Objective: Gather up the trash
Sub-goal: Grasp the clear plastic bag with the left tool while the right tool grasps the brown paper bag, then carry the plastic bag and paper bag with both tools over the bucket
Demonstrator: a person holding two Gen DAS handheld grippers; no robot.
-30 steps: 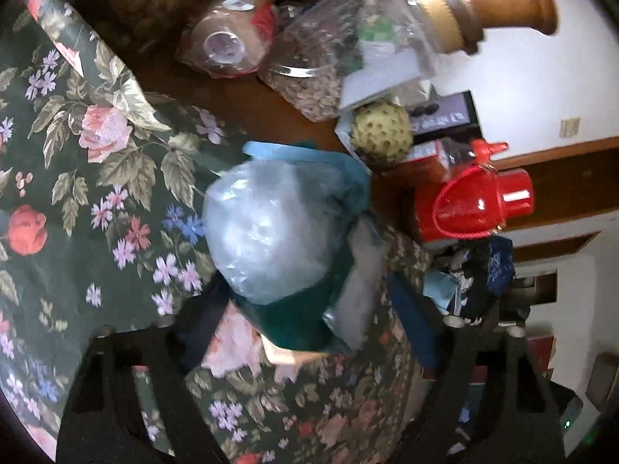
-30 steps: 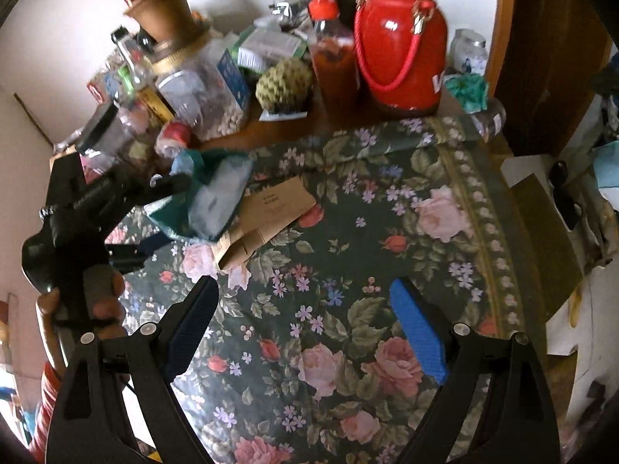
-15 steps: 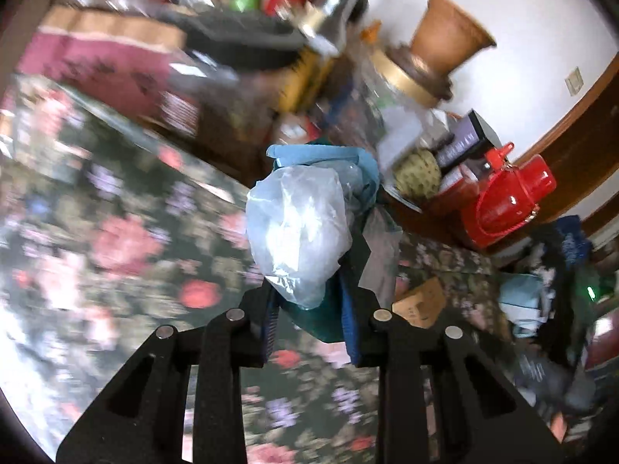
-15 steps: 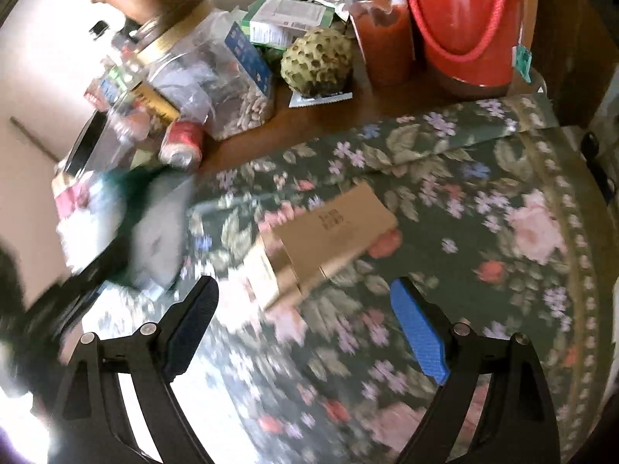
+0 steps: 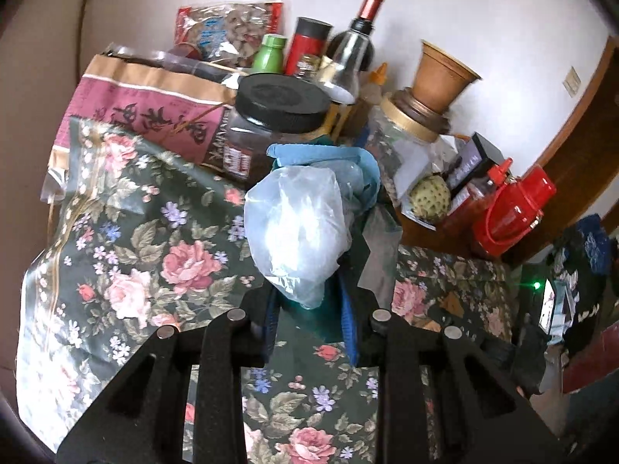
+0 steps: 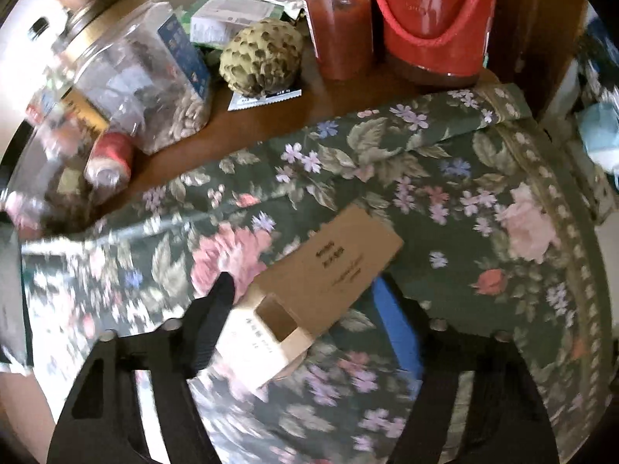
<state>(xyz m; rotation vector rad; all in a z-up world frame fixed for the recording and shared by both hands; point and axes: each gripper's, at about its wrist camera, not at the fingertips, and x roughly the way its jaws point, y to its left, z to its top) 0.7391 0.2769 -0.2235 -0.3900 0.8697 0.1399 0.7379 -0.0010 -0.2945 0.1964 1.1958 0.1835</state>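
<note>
Lifted off the floral tablecloth (image 5: 127,255) since a second ago, the bundle of plastic bags (image 5: 298,228) hangs pinched in the left gripper (image 5: 309,321). Meanwhile the right gripper (image 6: 305,324) has dropped over the open cardboard box (image 6: 321,286); its jaws are closing around the box, not yet clamped.

One cardboard box (image 6: 329,270), one red flask (image 6: 433,19), two lidded jars (image 5: 278,123), one wine bottle (image 5: 354,46)
</note>
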